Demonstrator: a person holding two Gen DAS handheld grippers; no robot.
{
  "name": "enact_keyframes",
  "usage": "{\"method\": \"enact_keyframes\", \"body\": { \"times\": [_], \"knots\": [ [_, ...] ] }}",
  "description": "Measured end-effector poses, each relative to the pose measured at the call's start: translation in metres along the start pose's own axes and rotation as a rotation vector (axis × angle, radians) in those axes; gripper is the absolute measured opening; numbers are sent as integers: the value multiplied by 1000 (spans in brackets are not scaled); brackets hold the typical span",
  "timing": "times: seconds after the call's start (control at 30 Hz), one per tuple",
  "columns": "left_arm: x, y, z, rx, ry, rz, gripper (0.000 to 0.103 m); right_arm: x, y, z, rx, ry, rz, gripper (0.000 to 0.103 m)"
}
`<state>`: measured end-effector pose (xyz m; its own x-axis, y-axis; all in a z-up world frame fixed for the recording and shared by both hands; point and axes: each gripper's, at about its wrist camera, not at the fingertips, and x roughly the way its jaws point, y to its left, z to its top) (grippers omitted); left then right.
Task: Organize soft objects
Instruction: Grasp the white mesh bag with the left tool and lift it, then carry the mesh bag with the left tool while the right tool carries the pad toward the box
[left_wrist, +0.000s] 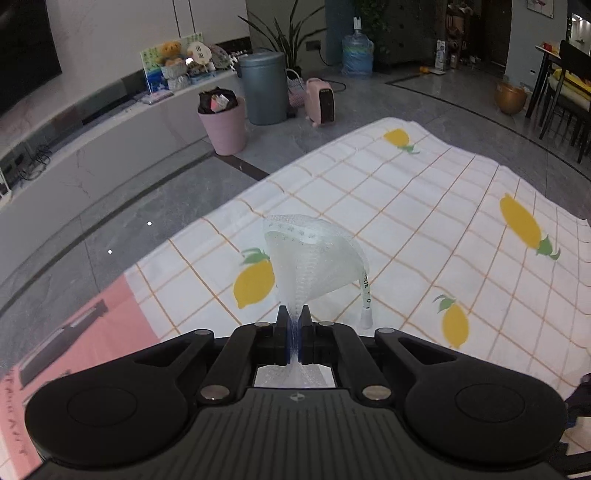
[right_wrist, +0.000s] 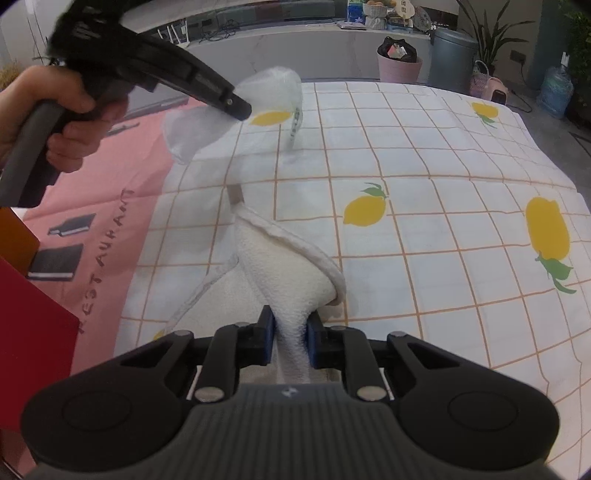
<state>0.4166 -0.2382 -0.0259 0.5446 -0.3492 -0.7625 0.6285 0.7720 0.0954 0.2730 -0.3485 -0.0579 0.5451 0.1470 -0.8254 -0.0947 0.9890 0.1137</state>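
Note:
My left gripper (left_wrist: 294, 313) is shut on a thin white mesh bag (left_wrist: 314, 258), which fans out above the lemon-print cloth (left_wrist: 406, 206) with a labelled cord hanging at its right. In the right wrist view the same left gripper (right_wrist: 242, 109), held by a hand (right_wrist: 55, 107), lifts the mesh bag (right_wrist: 266, 92) at upper left. My right gripper (right_wrist: 290, 321) is shut on a fluffy white towel (right_wrist: 284, 266). The towel rises from the cloth (right_wrist: 424, 258) in a bunched fold, and part of it trails to the lower left.
A pink printed sheet (right_wrist: 122, 206) lies left of the lemon cloth, with a red box (right_wrist: 33, 332) at the near left edge. Beyond the cloth stand a pink waste bin (left_wrist: 223, 122), a grey bin (left_wrist: 264, 88), a pink heater (left_wrist: 321, 101) and a water jug (left_wrist: 356, 53).

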Motion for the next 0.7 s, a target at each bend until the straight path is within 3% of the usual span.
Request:
{"method": "enact_keyframes", "body": {
  "times": [0.2, 0.6, 0.7],
  "knots": [
    [-52, -7, 6, -51, -14, 82, 4, -12, 1, 5, 0, -38, 76, 11],
    [-156, -59, -10, 86, -87, 226, 4, -57, 5, 7, 41, -165, 181, 11],
    [-183, -68, -22, 60, -127, 249, 4, -72, 22, 5, -10, -207, 179, 11]
  ]
}}
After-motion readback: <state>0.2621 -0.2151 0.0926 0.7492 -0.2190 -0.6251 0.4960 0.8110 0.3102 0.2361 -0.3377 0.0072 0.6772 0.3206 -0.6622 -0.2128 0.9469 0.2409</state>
